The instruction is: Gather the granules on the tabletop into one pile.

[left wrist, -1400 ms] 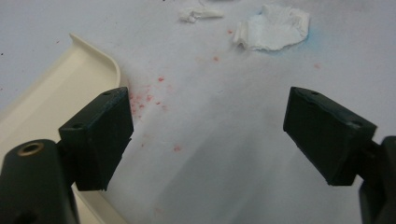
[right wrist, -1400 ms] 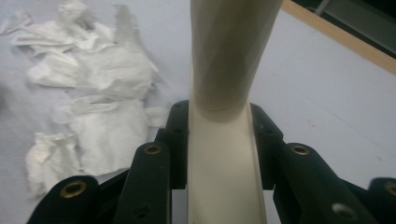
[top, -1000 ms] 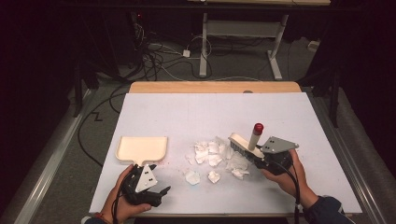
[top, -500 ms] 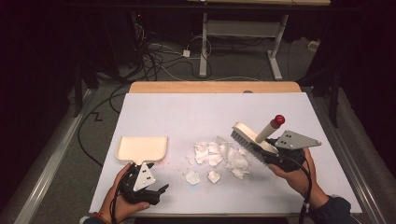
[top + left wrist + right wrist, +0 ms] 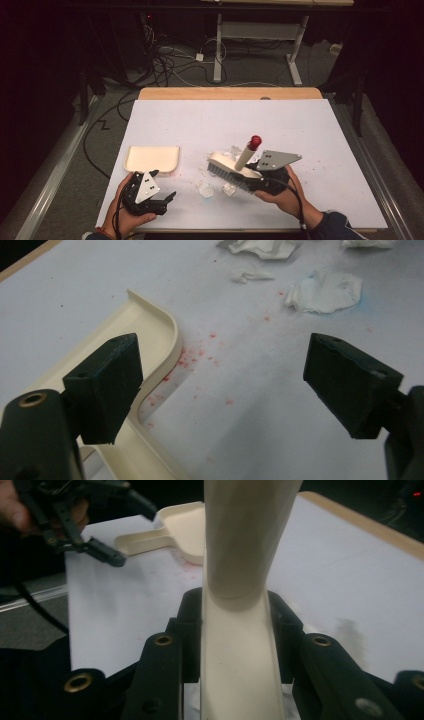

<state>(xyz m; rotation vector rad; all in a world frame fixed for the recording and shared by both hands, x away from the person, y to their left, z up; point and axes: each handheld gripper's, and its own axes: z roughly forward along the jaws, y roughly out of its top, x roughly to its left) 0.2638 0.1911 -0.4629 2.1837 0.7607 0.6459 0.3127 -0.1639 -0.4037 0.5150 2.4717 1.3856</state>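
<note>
I work at a table (image 5: pixel 310 120) covered in a white sheet, its wooden edge (image 5: pixel 230 93) showing along the far side at frame centre. Beyond it the room lies dark. Grey carpet (image 5: pixel 65 165) runs down both sides, and cables (image 5: pixel 170 60) tangle across the floor at upper left. A white desk frame (image 5: pixel 219 50) stands at upper centre. Light falls mostly on the tabletop.

We are finding no legible text, label, brand, number or sign in any view; the brush (image 5: pixel 235 167), the dustpan (image 5: pixel 151 159) and the table sheet (image 5: pixel 310 130) are carrying no readable markings.
</note>
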